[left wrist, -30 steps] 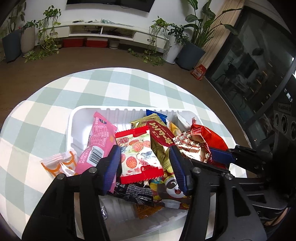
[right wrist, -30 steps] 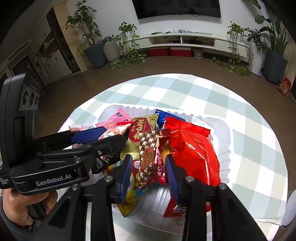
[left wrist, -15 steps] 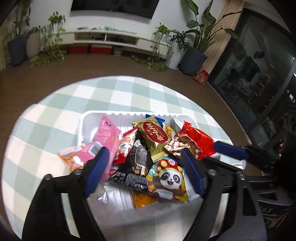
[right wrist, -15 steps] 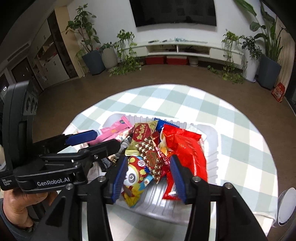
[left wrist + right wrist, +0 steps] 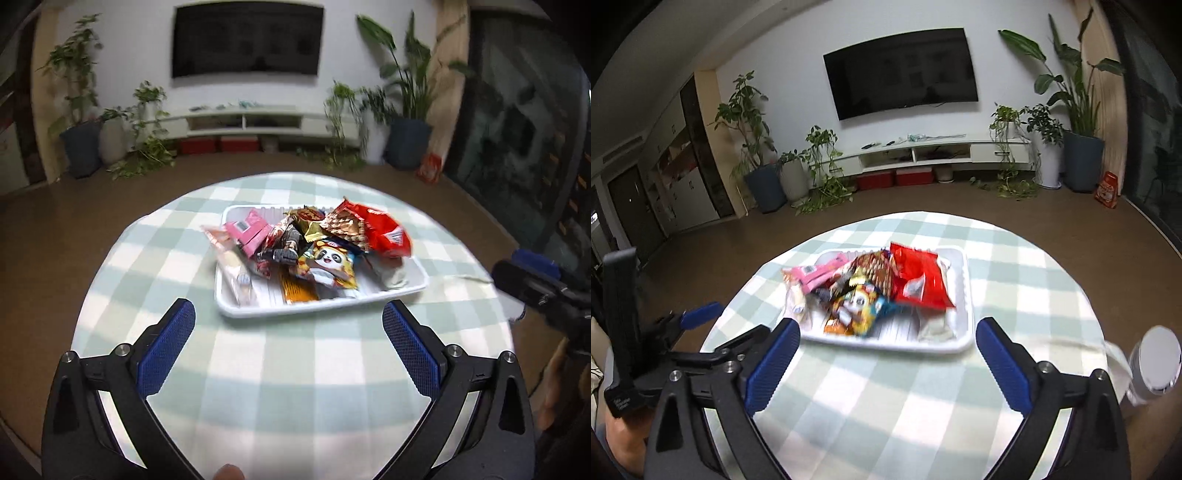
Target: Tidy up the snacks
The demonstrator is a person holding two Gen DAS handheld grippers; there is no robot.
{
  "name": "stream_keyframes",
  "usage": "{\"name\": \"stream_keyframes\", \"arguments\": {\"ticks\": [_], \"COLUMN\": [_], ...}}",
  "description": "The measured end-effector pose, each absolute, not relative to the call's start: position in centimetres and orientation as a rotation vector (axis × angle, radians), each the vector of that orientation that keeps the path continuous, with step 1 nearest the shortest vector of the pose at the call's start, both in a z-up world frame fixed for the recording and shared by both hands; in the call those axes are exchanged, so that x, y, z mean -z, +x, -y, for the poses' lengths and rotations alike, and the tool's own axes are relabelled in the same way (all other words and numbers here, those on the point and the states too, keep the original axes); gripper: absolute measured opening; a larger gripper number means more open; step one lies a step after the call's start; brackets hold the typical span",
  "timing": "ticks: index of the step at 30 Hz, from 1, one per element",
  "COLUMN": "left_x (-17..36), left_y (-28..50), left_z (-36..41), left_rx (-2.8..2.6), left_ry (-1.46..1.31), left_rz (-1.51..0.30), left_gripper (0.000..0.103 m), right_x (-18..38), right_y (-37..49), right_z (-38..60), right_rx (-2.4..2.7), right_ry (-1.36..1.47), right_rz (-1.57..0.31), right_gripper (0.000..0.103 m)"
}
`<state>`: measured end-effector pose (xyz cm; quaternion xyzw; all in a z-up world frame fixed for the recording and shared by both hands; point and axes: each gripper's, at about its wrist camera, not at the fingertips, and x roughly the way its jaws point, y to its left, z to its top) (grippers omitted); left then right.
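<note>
A white tray sits on the round checked table and holds several snack packets: a red bag, a pink packet and a panda packet. The tray also shows in the right wrist view. My left gripper is open wide and empty, hovering over the table in front of the tray. My right gripper is open wide and empty, near the tray's front edge. The left gripper shows at the left in the right wrist view.
The table has a green and white checked cloth. A white cylinder stands at the table's right edge. Potted plants, a low TV shelf and a wall TV line the far wall.
Both grippers have opened wide and pulled back and up from the snack pile. The packets they were around now lie in the tray.
</note>
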<state>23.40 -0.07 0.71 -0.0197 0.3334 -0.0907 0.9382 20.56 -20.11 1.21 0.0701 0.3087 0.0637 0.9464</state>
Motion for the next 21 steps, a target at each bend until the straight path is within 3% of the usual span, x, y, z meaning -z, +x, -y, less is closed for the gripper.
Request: {"name": "stream_keyframes", "arguments": {"ticks": [8,21], "left_x": [-1.1,-3.2], "left_y": [14.8,10.5], "left_z": [-1.2,-0.5], "left_rx": [0.071,-0.044], "left_ry": [-0.106,0.011], "left_rz": [-0.628,-0.623], "left_gripper": [0.103,0.103], "right_x": [-0.2,-1.2], "right_y": [14.4,9.7], "right_z": [19.4,17.6], "right_rx": [-0.155,-0.064], "right_ry": [0.202,0.118], "right_rz": [-0.620,-0.580], "right_gripper": [0.100,0.100]}}
